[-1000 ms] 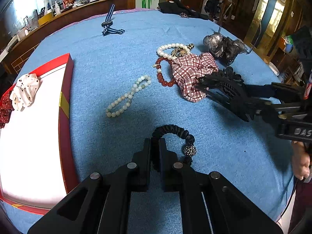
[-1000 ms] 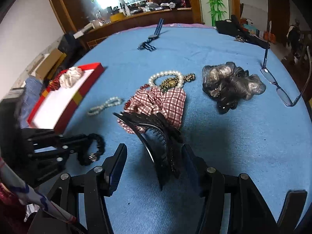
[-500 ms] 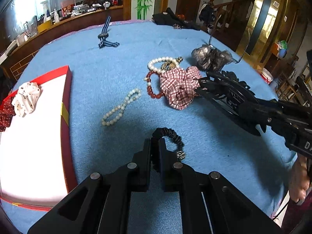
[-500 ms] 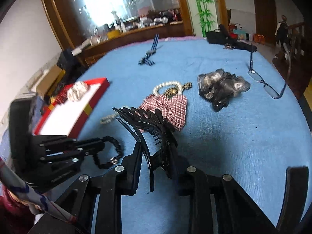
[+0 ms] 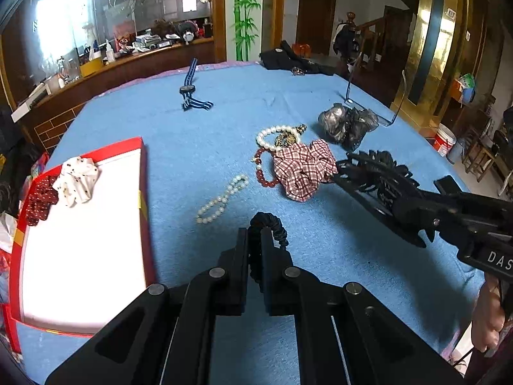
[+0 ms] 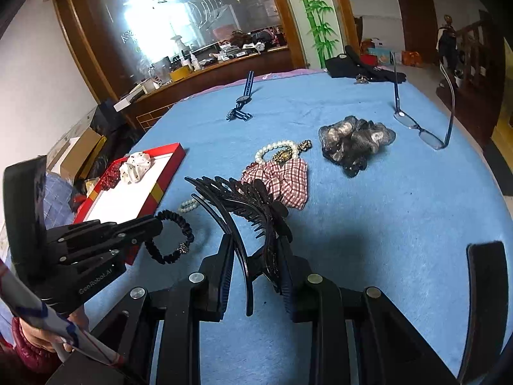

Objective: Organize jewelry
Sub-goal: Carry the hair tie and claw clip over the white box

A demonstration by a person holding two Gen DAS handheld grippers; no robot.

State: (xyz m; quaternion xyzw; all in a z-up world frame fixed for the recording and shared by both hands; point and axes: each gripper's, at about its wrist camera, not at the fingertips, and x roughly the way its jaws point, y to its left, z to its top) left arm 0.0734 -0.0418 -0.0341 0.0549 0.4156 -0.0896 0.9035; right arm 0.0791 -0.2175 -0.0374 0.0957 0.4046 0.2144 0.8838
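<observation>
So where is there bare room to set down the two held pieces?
Most of the red tray's white floor is bare, in front of the two scrunchies in its far corner. The blue cloth right of the plaid scrunchie is open. The cluster around the pearl bracelet is crowded.

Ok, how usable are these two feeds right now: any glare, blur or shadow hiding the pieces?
Left wrist view: sharp, fisheye-bent at the edges; the window is blown out, and the red tray has a bright white floor. Right wrist view: sharp too, with window glare at the top and a dark shadow on the blue cloth beside the hair claw; pieces stay readable.
</observation>
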